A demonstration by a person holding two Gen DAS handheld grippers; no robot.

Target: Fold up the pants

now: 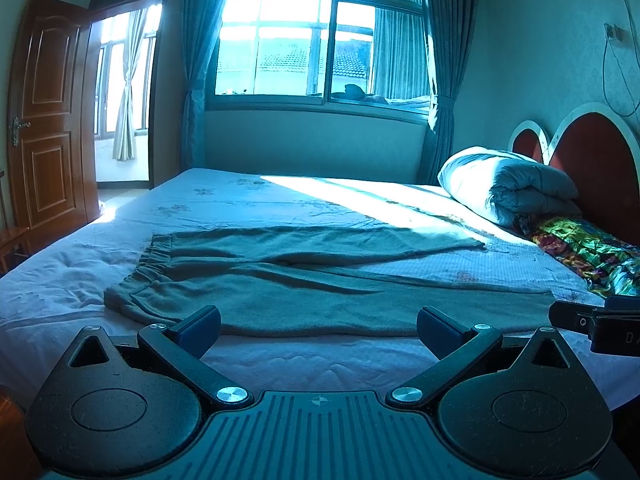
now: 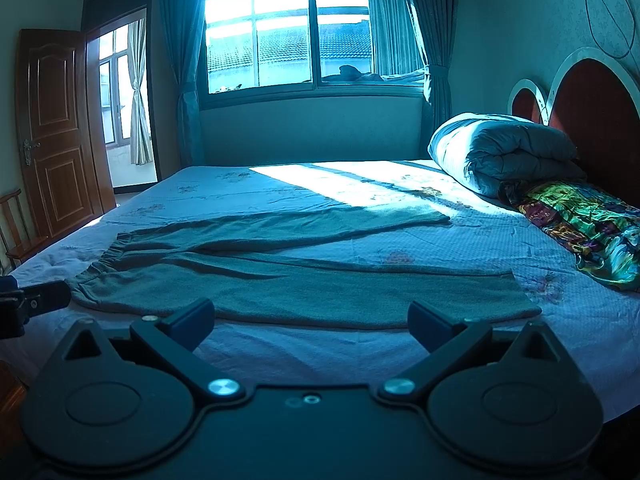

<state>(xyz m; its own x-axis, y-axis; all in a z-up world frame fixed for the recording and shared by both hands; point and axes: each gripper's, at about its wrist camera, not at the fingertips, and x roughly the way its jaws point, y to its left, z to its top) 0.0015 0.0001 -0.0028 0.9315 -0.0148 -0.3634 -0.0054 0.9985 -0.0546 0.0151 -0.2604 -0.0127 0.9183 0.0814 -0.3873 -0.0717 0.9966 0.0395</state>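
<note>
My left camera sits low at near bed (image 1: 320, 360) edge, facing across toward window (image 1: 320, 36). My right camera same height, same heading, slightly further right. Both close to pants (image 1: 304, 280), sharing mattress, headboard (image 1: 592, 152) on right, door (image 1: 48, 108) on left. Each catches other gripper at frame edge.

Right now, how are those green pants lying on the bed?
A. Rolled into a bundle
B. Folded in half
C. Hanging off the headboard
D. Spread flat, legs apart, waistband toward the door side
D: the pants lie flat on the bed, both legs splayed toward the headboard, elastic waistband at the left.
</note>
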